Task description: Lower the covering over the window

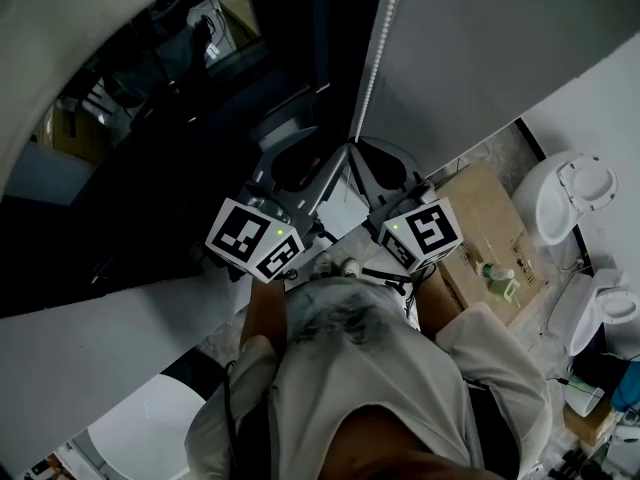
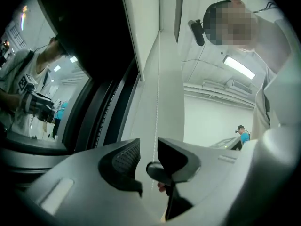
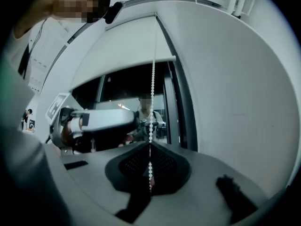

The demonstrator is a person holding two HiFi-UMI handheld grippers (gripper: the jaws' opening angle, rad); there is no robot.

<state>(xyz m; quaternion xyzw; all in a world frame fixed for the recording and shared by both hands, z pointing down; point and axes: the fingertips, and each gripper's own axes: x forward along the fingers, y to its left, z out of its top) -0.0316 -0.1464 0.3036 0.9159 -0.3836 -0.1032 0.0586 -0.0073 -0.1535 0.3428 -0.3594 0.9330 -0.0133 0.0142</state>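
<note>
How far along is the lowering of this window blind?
Done: the blind covers only the window's top. In hand: right gripper shut on the bead chain, left gripper open around it. Left: much of the dark glass is uncovered.

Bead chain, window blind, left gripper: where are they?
bead chain (image 3: 152,79), right gripper view, its beads just below the blind's edge.
window blind (image 3: 124,46), right gripper view, middle of its white fabric.
left gripper (image 2: 148,144), left gripper view, midway between its open jaws.
</note>
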